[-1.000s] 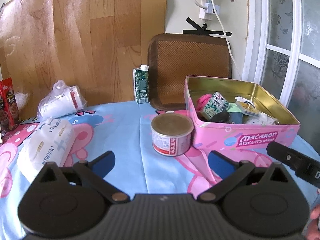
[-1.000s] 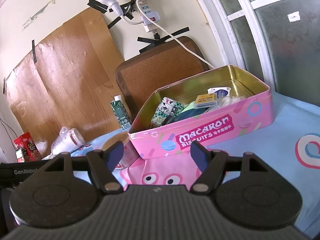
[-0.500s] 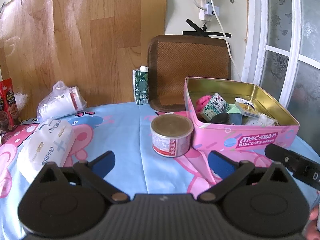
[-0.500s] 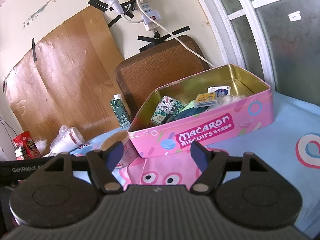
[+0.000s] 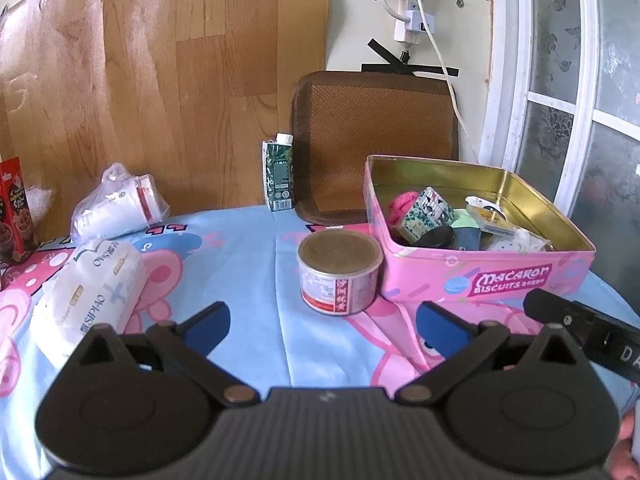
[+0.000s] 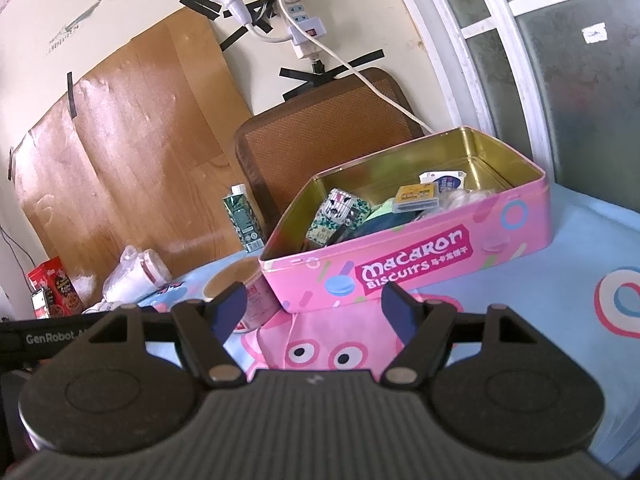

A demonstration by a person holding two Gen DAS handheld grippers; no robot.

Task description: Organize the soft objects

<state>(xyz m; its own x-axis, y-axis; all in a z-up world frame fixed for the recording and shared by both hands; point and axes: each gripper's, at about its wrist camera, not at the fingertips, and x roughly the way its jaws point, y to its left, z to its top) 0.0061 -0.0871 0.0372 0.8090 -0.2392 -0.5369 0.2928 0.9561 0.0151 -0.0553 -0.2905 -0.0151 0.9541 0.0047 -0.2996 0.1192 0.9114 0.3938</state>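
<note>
We hold both the left gripper (image 5: 322, 322) and right gripper (image 6: 314, 308) with jaws apart, empty. The tissue pack (image 5: 90, 284) lies near the table's left edge (soft, so squeeze gently mid-body); the biscuit tin (image 5: 484, 280) sits at the right edge.

The left black two-finger gripper with blue pads (image 5: 322, 322) is held level, its jaws spread wide with nothing between the fingertips. The right black two-finger gripper with blue pads (image 6: 314, 312) is tilted, its jaws likewise wide apart and empty, its body showing just right of the left fingers.
</note>
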